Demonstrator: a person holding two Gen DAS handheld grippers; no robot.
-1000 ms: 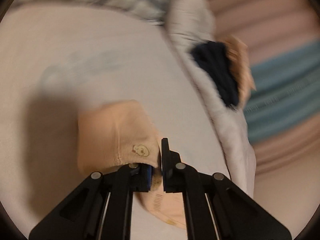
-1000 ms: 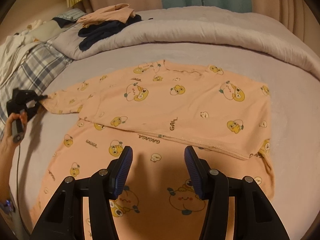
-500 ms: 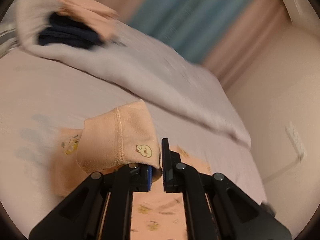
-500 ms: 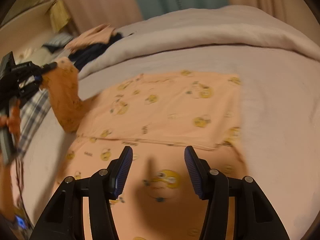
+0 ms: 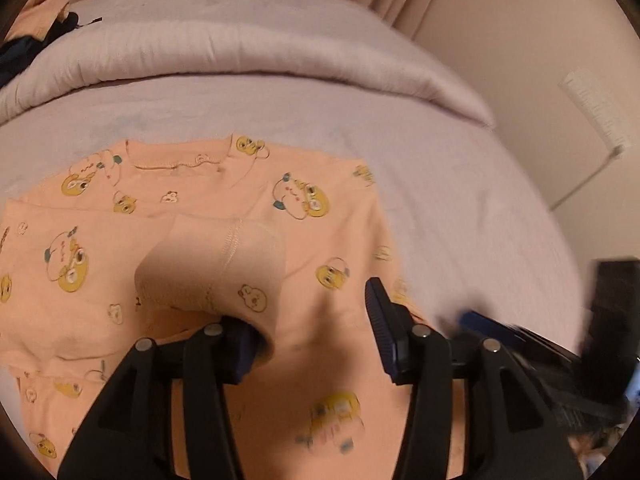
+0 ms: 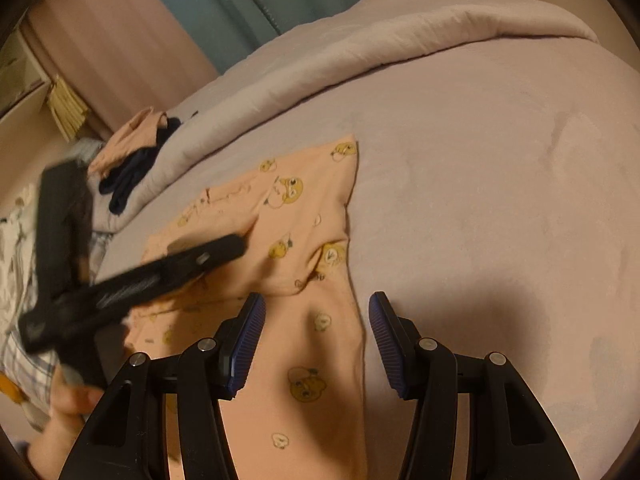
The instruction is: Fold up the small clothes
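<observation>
**Ana:** Two grippers hung over the bed [image 6: 500, 168] then. Where did we have the shirt?

**Ben:** We had the peach shirt [image 5: 320, 232] spread flat on the bed sheet, neckline toward the rolled duvet [image 5: 224, 48]. The sleeve [image 5: 224, 264] lay doubled inward over the chest, its cuff seam showing on top.

**Ana:** And our left gripper [image 5: 312, 332]?

**Ben:** Its jaws stood wide apart, so we judged the sleeve was let go. The cuff edge draped just over the left finger, touching it, but nothing pinched it. We put the sleeve there, we think, to narrow the shirt into a rectangle before the body fold.

**Ana:** Our right gripper [image 6: 316, 344]?

**Ben:** Spread open too, holding nothing. It hovered above the shirt's right edge, one finger over the cloth and one over bare sheet. We suppose we kept it there ready to take that side.

**Ana:** Could we see the far side folded already?

**Ben:** From the right wrist view the right edge ran straight, with no sleeve sticking out, so likely yes, though blur from the left gripper hid part of it.

**Ana:** Anything else nearby?

**Ben:** A pile of clothes [image 6: 132, 152], peach and navy, sat on the duvet, well apart from the shirt.
</observation>
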